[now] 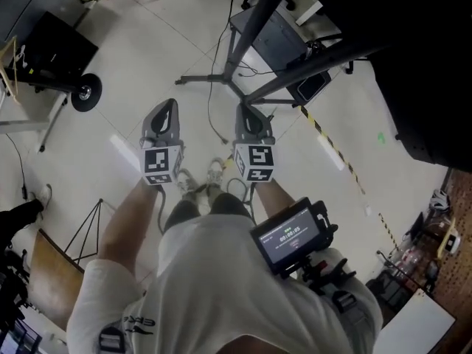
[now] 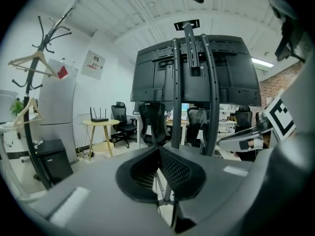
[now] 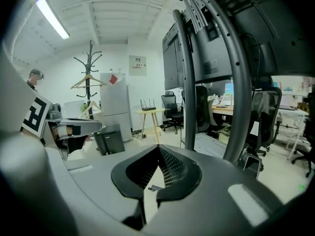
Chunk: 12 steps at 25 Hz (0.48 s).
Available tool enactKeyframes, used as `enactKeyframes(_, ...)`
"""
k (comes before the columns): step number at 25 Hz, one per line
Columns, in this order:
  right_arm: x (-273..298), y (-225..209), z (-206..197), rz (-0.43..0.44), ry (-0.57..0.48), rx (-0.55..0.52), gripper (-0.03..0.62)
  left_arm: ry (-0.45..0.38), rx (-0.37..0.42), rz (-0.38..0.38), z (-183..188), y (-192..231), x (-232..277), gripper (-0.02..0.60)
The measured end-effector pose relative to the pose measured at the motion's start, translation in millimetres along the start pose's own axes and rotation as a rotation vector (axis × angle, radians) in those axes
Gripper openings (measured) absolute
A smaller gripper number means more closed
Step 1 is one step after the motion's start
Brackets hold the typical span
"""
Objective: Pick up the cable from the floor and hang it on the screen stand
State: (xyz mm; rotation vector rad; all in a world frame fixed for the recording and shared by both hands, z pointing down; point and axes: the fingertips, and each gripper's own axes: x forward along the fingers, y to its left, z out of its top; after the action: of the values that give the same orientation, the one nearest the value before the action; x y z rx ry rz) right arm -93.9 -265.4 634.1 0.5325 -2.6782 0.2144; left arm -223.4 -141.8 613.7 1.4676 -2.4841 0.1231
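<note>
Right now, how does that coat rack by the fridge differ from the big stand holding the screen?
The coat rack is one thin straight pole with curved hooks on top; the screen stand has thick, curved paired uprights. The coat rack carries clothes hangers; the screen stand carries a large dark screen. The coat rack is far off by the wall; the screen stand is close by. Both stand upright.
</note>
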Motion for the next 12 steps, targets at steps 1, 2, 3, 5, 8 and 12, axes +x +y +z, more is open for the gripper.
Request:
enactKeyframes(1, 7.4, -1.9, -8.6, -0.002, 0.003, -0.001, 0.014, 0.002, 0.002, -0.006, -7.9, -0.1, 8.4, 0.002)
enactKeyframes(2, 14.7, -4.8, -17.0, -0.003, 0.004, -0.004, 0.014, 0.002, 0.002, -0.013, -16.1, -1.3, 16.6, 0.002)
enactKeyframes(3, 22.2, -7.8, -26.2, -0.005, 0.004, -0.008, 0.014, 0.004, -0.001, -0.021, -26.9, -2.4, 24.4, 0.002)
enactKeyframes(5, 40.1, -13.2, -48.7, -0.009, 0.007, -0.012, 0.014, 0.014, -0.004, -0.038, -56.0, -2.4, 39.8, 0.002)
enactKeyframes(8, 76.7, -21.4, -93.0, -0.009, 0.016, -0.013, 0.014, 0.036, -0.010, -0.064, -108.1, 3.0, 69.9, 0.002)
enactKeyframes(12, 124.2, -36.0, -168.2, -0.010, 0.038, -0.007, 0.014, 0.057, 0.007, -0.097, -186.0, 6.6, 114.5, 0.002)
